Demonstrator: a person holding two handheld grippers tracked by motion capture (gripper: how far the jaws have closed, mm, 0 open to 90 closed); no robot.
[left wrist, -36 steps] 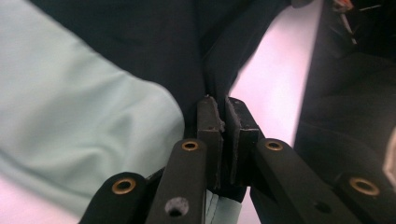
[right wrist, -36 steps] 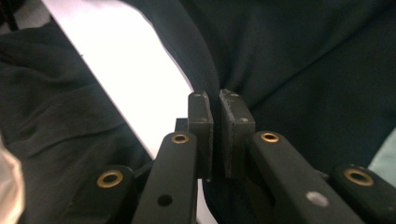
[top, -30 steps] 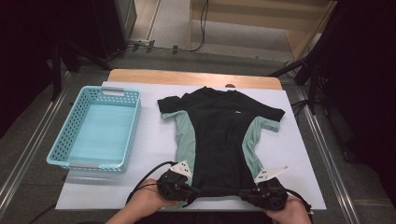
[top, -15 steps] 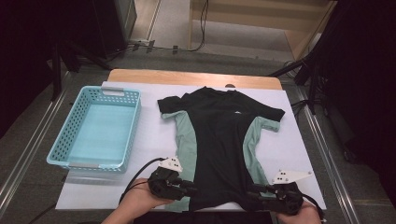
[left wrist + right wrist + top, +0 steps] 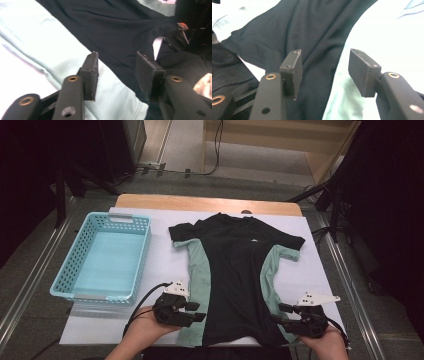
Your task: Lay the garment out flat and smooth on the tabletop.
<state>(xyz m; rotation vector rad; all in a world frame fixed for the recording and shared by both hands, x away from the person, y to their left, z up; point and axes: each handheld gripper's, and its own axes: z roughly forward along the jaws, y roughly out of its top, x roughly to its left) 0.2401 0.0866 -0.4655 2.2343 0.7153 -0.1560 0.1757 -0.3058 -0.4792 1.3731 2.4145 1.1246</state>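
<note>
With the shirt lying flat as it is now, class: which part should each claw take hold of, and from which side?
Probably the two bottom hem corners of the shirt. It lies spread flat, collar away from the person, hem at the near table edge. The left claw and right claw sit open at those corners, so come in low from each outer side, sliding one jaw under the pale green side panels.

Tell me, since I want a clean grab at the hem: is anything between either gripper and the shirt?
Nothing visible. The left gripper and right gripper sit open at the shirt's bottom corners, with bare fabric between their fingers.
</note>
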